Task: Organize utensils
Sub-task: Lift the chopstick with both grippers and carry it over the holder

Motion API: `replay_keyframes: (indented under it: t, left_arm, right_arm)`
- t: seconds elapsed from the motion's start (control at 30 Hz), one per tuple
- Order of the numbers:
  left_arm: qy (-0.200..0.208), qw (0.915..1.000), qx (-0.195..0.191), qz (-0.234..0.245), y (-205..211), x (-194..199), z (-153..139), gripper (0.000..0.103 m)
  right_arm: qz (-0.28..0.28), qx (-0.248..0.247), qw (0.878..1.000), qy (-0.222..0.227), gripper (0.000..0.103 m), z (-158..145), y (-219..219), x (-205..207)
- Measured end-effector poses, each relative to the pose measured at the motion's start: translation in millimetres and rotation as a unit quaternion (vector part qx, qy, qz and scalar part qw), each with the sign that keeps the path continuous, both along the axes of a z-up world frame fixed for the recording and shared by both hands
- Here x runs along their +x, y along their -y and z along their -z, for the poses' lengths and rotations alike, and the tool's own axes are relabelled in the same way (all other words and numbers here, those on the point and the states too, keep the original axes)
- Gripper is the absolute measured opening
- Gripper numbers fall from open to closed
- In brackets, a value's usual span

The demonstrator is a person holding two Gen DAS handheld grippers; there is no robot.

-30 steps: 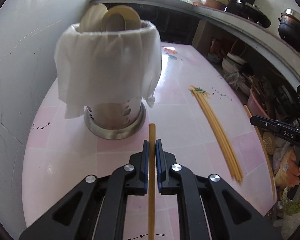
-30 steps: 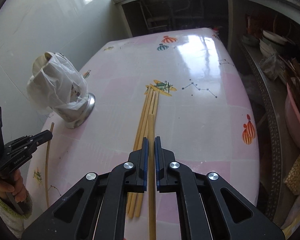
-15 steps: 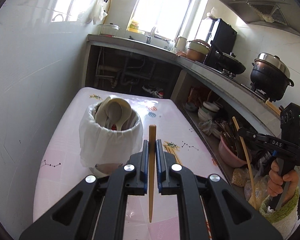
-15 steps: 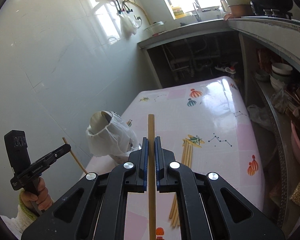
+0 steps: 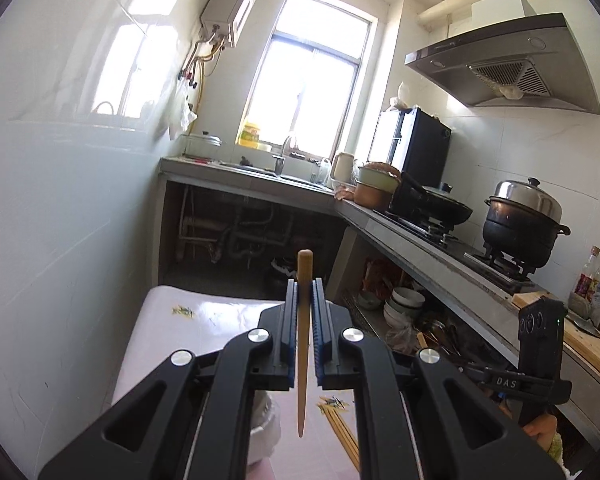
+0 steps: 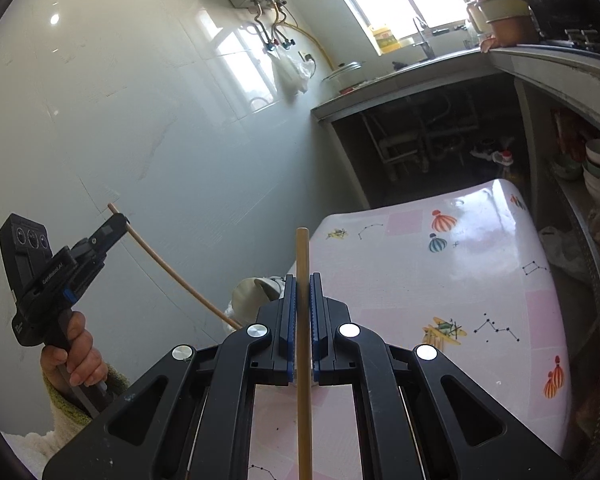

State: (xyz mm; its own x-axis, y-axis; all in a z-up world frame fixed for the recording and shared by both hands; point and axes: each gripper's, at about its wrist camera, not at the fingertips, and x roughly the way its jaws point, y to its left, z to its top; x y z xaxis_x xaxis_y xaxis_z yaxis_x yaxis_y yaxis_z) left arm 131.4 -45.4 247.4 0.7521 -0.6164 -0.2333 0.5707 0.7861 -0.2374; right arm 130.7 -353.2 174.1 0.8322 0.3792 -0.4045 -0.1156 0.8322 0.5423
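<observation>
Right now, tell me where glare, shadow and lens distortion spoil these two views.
Left wrist view: the window is blown out white, the space under the counter falls into deep shadow, and the fisheye bends the walls. Right wrist view: glare patches wash the wall tiles and the far end of the table; the chopstick stays sharp.
</observation>
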Motion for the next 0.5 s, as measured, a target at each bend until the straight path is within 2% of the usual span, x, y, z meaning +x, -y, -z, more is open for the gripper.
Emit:
replay_keyframes:
  t: [0.07,0.17,0.5]
  left_arm:
    - [0.018,0.9996,0.008,-0.018,0,8,-8,0.006]
    - [0.023,0.9990,0.019,-0.032,0,23,-11,0.006]
    - [0.003,0.9972,0.053,-0.053,-9,60,6,0.006]
  right_arm:
    - [-0.007,0.007,1.000,0.005,0.004,-1,1,8]
    - [-0.011,0.011,1.000,0.017,0.004,-6,3,19]
    - [-0.029,0.025,0.998,0.047,0.005,-16,2,52]
